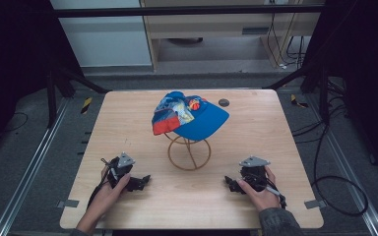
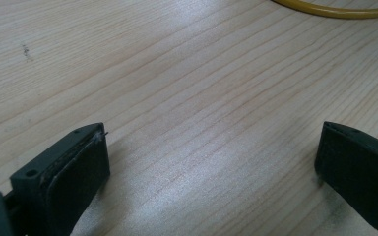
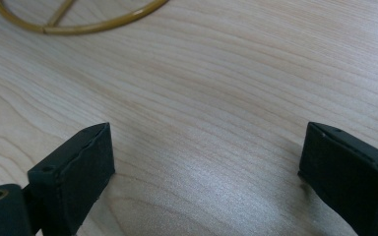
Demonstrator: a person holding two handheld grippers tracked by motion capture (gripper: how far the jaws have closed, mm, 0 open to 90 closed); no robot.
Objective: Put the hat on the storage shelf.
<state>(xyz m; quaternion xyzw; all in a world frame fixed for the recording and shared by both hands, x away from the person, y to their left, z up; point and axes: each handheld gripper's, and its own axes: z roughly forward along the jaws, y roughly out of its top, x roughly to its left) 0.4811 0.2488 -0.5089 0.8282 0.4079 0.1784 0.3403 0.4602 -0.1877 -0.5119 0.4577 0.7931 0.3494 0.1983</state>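
Perched atop a wire stand [image 1: 189, 151] mid-surface [image 1: 128, 123]: one blue cap [image 1: 192, 117], well apart from both claws. Resting low near the front edge, jaws spread, gripping nothing: left claw [image 1: 145, 180], right claw [image 1: 229, 182]. Likely hazards: stand tipped by a one-sided tug on the brim; cap slipping free and dropping. Counted: one cap, one stand, two claws, one dark disc [image 1: 223, 103].

The cap [image 1: 197, 120] is bright blue with a red patch, an orange ball motif and a multicoloured printed panel. Its wire stand [image 1: 189, 153] is golden yellow. The worktop [image 1: 128, 128] is pale wood grain. Both tools are black.
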